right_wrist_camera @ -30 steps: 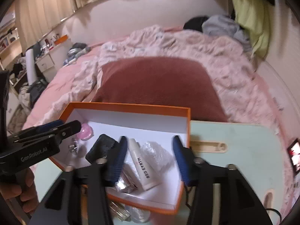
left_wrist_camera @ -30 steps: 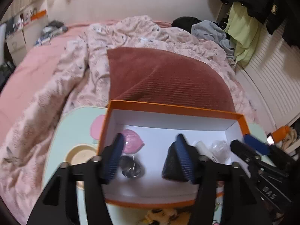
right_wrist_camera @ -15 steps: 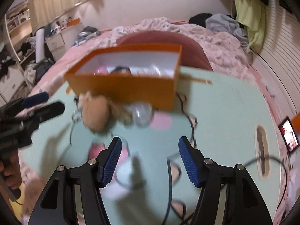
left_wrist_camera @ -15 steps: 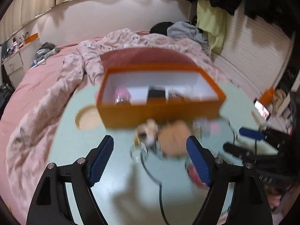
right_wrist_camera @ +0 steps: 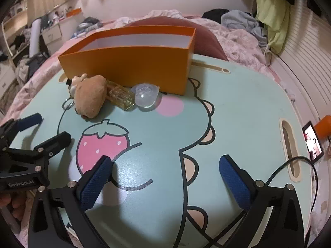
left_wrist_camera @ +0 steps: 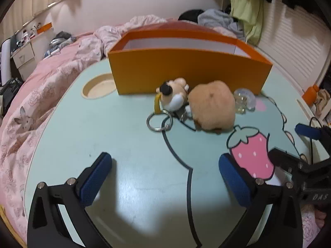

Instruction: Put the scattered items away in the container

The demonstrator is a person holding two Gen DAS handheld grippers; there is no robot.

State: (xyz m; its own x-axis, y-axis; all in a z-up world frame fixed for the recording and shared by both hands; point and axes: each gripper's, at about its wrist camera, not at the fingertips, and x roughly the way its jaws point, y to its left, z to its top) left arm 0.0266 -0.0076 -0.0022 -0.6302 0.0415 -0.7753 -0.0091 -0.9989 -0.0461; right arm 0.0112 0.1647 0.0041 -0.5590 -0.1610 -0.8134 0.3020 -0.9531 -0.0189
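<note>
Right hand-held gripper (right_wrist_camera: 165,175) opening, empty — plush toy (right_wrist_camera: 90,98) beside orange box (right_wrist_camera: 132,62).

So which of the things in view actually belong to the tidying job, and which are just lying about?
Part of the job:
- orange box
- tan plush
- small dog keychain
- glass bottle
- clear plastic piece

Just lying about:
- phone
- black cable
- quilt
- clothes pile

One orange box (right_wrist_camera: 128,70); two plush toys (left_wrist_camera: 213,107) (left_wrist_camera: 173,95); one key ring (left_wrist_camera: 159,121); one glass bottle (right_wrist_camera: 121,96); one clear round lid (right_wrist_camera: 145,94).
</note>
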